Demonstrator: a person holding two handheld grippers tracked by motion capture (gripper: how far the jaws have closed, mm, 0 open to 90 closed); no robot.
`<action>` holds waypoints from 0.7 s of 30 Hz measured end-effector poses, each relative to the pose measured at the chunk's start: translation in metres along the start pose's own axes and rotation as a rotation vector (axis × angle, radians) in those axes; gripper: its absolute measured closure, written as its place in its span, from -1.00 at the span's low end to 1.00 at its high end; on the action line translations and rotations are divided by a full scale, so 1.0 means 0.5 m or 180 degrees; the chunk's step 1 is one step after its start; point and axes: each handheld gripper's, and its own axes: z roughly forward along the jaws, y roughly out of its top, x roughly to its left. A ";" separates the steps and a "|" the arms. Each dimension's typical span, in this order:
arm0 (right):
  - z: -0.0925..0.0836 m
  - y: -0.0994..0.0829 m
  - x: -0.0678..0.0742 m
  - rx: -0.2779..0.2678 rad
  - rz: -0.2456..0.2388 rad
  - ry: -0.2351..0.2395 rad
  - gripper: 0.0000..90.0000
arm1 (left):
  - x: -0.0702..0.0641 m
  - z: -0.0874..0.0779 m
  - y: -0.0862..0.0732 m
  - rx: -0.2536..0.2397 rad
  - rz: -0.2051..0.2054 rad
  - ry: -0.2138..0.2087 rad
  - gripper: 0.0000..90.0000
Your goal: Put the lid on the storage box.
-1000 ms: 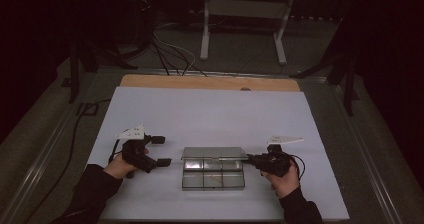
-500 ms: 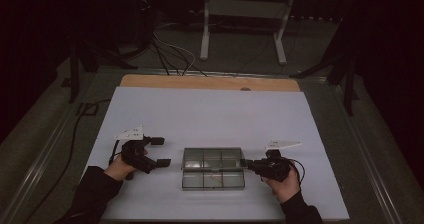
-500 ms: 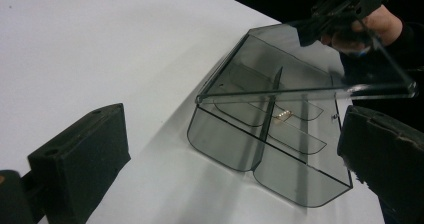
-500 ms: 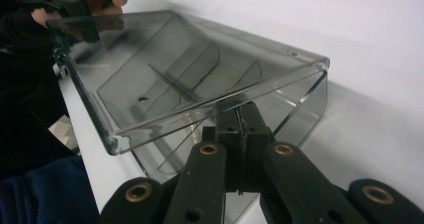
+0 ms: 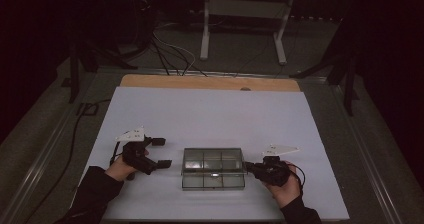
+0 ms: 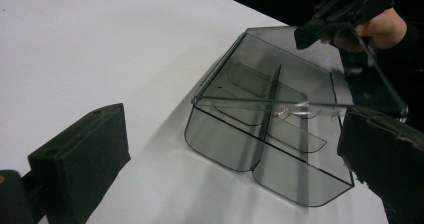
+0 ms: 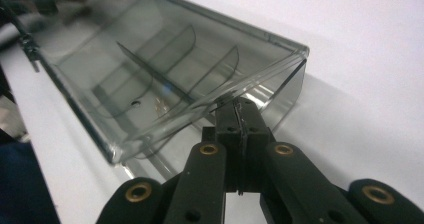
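A smoky clear plastic compartment box (image 5: 213, 180) sits on the white sheet near the front edge. Its hinged lid (image 7: 150, 69) is tilted up a little above the dividers (image 6: 270, 99). At the box's right end, my right gripper (image 5: 248, 167) is shut on the lid's edge, and in its own view the right gripper (image 7: 239, 109) pinches the lid's rim. It also appears at the top right of the left gripper view as the right gripper (image 6: 305, 33). Left of the box, my left gripper (image 5: 163, 152) stands open, and in its own view the left gripper (image 6: 233, 129) frames the box without touching it.
The white sheet (image 5: 210, 114) covers most of the table, with a strip of wooden edge (image 5: 200, 81) at the back. Beyond it stand metal stand legs (image 5: 205, 34) and floor cables (image 5: 170, 49). A cable (image 5: 75, 129) trails off the left side.
My right gripper has shifted slightly toward the near edge with the lid's edge still pinched. The left gripper has stayed put.
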 end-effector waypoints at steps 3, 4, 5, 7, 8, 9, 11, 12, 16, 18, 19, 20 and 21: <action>0.007 -0.002 0.005 0.0087 -0.0081 -0.0143 1.00 | 0.000 0.000 -0.001 0.0001 0.0005 -0.0002 -0.97; 0.008 -0.002 0.005 0.0104 -0.0095 -0.0192 1.00 | 0.000 0.000 -0.001 0.0004 0.0010 0.0001 -0.97; 0.010 -0.002 0.005 0.0131 -0.0119 -0.0242 1.00 | 0.001 0.000 -0.001 -0.0008 0.0006 -0.0006 -0.97; 0.014 -0.003 0.005 0.0177 -0.0168 -0.0339 1.00 | 0.001 0.001 -0.001 0.0005 0.0012 -0.0002 -0.97; 0.017 -0.004 0.005 0.0214 -0.0192 -0.0383 1.00 | 0.001 0.001 -0.002 0.0012 0.0018 -0.0002 -0.97; 0.020 -0.005 0.003 0.0234 -0.0211 -0.0421 1.00 | 0.001 0.001 -0.002 0.0013 0.0017 -0.0002 -0.97; 0.021 -0.003 -0.002 0.0219 -0.0184 -0.0388 1.00 | 0.001 0.002 -0.003 0.0020 0.0018 -0.0001 -0.97; 0.022 -0.002 -0.003 0.0215 -0.0200 -0.0414 1.00 | 0.001 0.002 -0.003 0.0017 0.0021 0.0000 -0.97; 0.022 0.001 -0.010 0.0202 -0.0182 -0.0436 1.00 | 0.001 0.001 -0.002 0.0008 0.0019 0.0006 -0.97; 0.019 0.003 -0.015 0.0164 -0.0148 -0.0436 0.98 | 0.002 0.000 -0.002 0.0000 0.0019 0.0004 -0.97; 0.017 0.004 -0.019 0.0140 -0.0138 -0.0426 0.95 | 0.002 0.000 -0.002 0.0000 0.0022 0.0005 -0.97; 0.016 0.006 -0.022 0.0102 -0.0127 -0.0432 0.90 | 0.002 0.000 -0.002 -0.0008 0.0025 0.0000 -0.97; 0.014 0.008 -0.026 0.0077 -0.0114 -0.0419 0.88 | 0.002 -0.001 -0.001 -0.0018 0.0022 0.0000 -0.97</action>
